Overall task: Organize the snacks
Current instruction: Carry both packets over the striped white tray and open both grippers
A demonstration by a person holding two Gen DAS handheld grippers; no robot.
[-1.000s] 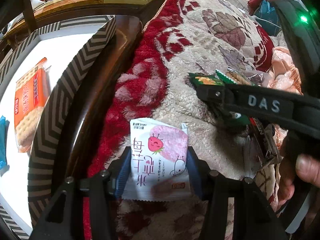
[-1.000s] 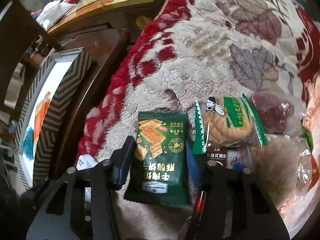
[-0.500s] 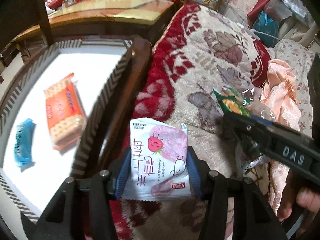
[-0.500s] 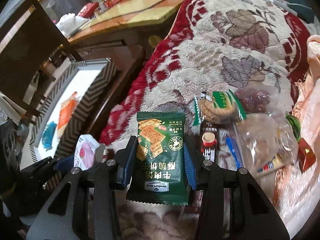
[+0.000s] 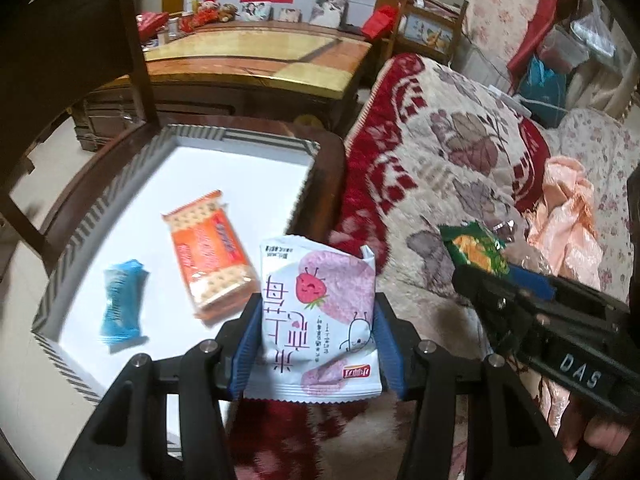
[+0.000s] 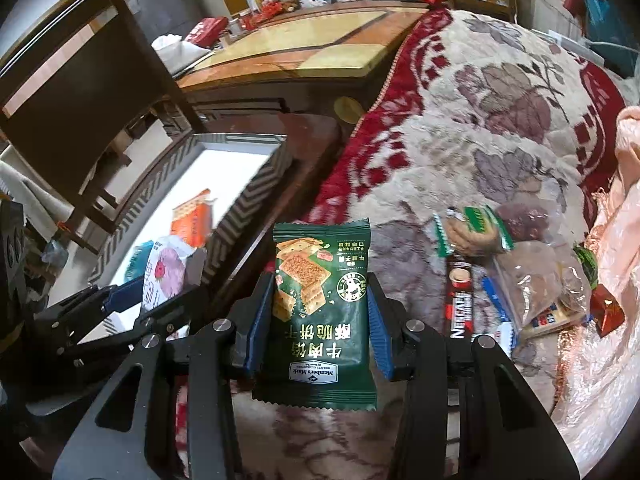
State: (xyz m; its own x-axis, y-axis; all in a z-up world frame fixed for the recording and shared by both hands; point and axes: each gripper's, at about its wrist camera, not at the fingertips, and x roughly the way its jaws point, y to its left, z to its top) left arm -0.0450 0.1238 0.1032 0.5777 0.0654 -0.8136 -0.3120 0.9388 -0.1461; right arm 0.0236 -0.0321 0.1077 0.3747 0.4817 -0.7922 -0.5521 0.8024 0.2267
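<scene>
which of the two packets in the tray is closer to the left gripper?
The orange cracker pack: it lies right by the left gripper, while the blue packet sits farther out toward the tray edge.

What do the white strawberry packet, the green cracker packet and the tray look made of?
White strawberry packet: likely matte plastic film, with crimped serrated ends. Green cracker packet: glossier plastic film with a zigzag seal. Tray: looks like printed cardboard or paperboard, with a chevron rim and flat white floor; uncertain.

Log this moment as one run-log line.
left gripper: shut on strawberry packet | right gripper: shut on green cracker packet | tray: orange crackers, blue packet
</scene>
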